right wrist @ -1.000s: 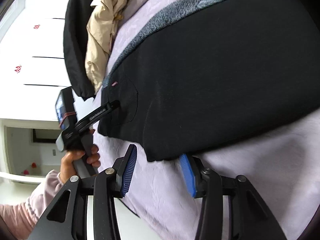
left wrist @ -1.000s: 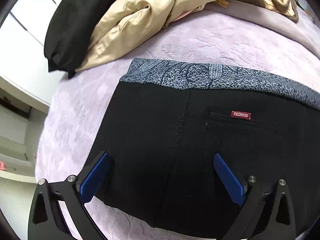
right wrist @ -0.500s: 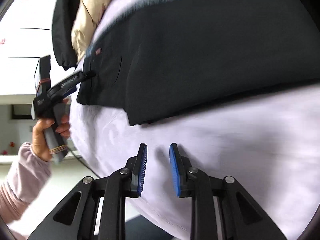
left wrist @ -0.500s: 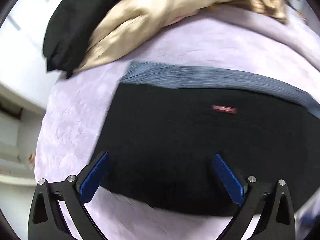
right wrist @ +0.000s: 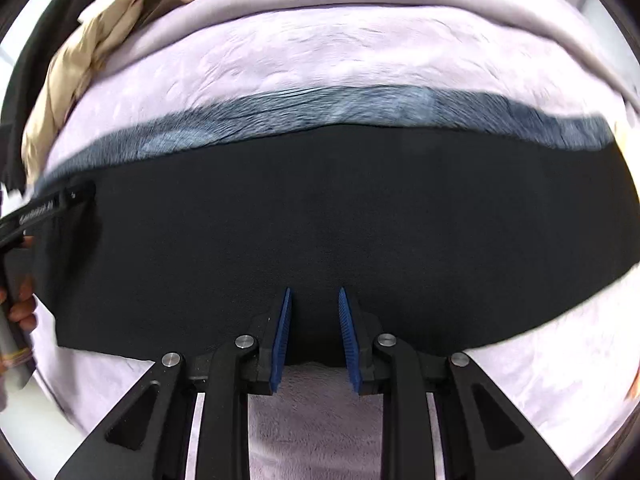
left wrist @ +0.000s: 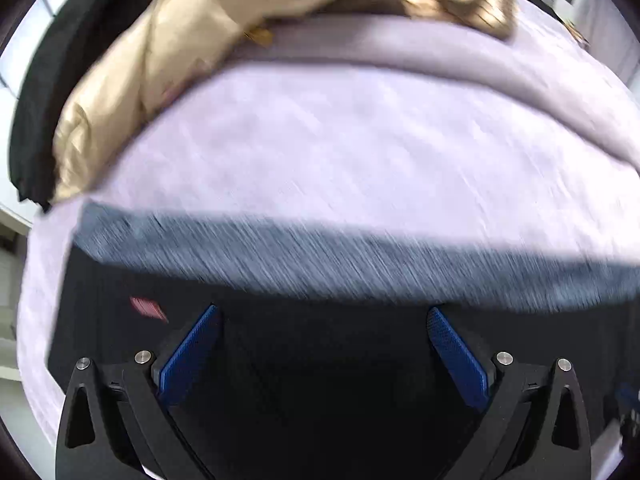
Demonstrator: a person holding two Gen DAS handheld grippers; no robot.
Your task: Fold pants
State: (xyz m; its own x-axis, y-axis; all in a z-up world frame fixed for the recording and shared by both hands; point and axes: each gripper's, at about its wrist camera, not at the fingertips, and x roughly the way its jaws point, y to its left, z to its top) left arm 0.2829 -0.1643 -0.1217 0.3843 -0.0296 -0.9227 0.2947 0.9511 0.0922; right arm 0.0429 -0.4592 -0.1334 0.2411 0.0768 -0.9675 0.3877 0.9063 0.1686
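Observation:
The black pants (right wrist: 320, 216) lie flat on the lilac bed cover, with a grey patterned waistband (right wrist: 312, 114) along their far edge. In the left wrist view the pants (left wrist: 320, 368) fill the lower part, with the waistband (left wrist: 320, 256) and a small red label (left wrist: 147, 307) at the left. My left gripper (left wrist: 323, 312) is wide open over the black cloth near the waistband. My right gripper (right wrist: 314, 294) is open with a narrow gap, its tips over the pants' near edge. The left gripper's finger (right wrist: 52, 208) shows at the left of the right wrist view.
A beige jacket (left wrist: 172, 60) and a black garment (left wrist: 36, 120) lie piled at the far left of the bed. A folded lilac blanket (right wrist: 360, 4) runs along the far side. The bed cover (right wrist: 320, 412) shows below the pants' near edge.
My left gripper moved forward toward the waistband, still wide open. My right gripper swung round to the middle of the pants' near edge, narrowed earlier and opened slightly since.

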